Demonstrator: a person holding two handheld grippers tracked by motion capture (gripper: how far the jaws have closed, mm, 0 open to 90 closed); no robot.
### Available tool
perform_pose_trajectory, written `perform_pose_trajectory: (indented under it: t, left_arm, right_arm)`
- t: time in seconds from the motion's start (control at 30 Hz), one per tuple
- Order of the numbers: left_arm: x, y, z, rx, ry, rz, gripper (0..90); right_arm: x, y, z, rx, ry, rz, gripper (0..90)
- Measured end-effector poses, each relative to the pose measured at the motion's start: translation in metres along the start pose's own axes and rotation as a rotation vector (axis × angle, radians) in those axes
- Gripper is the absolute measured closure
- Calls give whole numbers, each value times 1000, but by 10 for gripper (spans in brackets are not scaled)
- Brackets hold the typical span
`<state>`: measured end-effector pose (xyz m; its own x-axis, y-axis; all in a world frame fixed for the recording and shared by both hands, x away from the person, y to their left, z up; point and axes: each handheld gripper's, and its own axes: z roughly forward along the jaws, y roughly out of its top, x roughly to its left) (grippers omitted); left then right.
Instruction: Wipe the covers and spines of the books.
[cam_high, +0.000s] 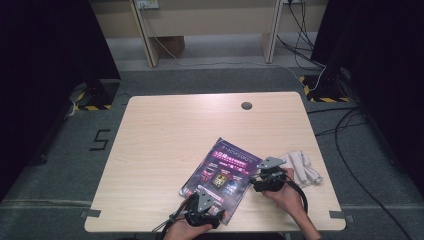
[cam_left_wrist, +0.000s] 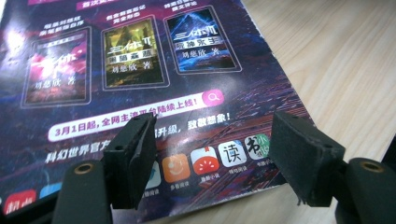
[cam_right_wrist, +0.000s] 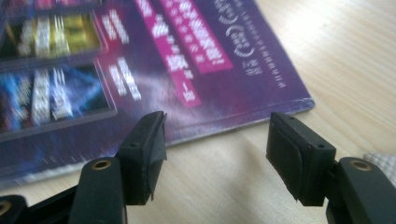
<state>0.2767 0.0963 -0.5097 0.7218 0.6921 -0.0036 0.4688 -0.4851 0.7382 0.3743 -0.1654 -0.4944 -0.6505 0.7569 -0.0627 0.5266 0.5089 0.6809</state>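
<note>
A magazine (cam_high: 222, 172) with a purple cover lies flat on the wooden table (cam_high: 170, 130), turned at an angle. My left gripper (cam_high: 206, 194) is at the magazine's near corner. In the left gripper view its jaws (cam_left_wrist: 215, 149) stand open above the bottom edge of the cover (cam_left_wrist: 140, 70), pressing on nothing. My right gripper (cam_high: 253, 178) is at the magazine's right edge. In the right gripper view its jaws (cam_right_wrist: 217, 149) are open over bare wood just beside the cover's (cam_right_wrist: 140, 70) edge.
A crumpled white cloth (cam_high: 301, 167) lies to the right of the right hand, and its corner (cam_right_wrist: 383, 163) also appears in the right gripper view. A round cable hole (cam_high: 246, 105) sits near the table's far edge. Cables run over the floor at the right.
</note>
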Motion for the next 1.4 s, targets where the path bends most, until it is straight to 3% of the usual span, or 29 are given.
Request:
perform_pose_trajectory:
  t: [0.07,0.13,0.3,0.4,0.53,0.7,0.8,0.87,1.1,1.4]
  left_arm:
    - [2,0,1,-4,4,12,286]
    - [6,2,0,1,1,19,233]
    - [29,4,-11,-34,58,-9,219]
    - [45,1,-12,-12,122,1,219]
    - [58,-3,-11,17,138,-26,222]
    - [55,-5,-11,33,131,-40,272]
    - [53,-6,-10,33,89,-67,290]
    - [48,-6,-11,39,73,-58,290]
    - [26,-4,-10,48,42,-32,291]
    - [12,0,-3,29,35,-41,275]
  right_arm:
    - [-1,0,-2,-15,15,34,382]
    - [1,-2,-3,-23,22,29,381]
    - [7,-5,-3,-5,37,28,379]
    - [10,-6,0,6,40,10,378]
    - [14,-5,1,6,36,-9,373]
    - [15,-2,5,0,30,-24,369]
    - [17,0,3,14,19,-46,384]
    - [17,0,2,23,12,-61,381]
    - [10,-3,-1,33,3,-22,382]
    - [2,-2,5,22,-6,21,403]
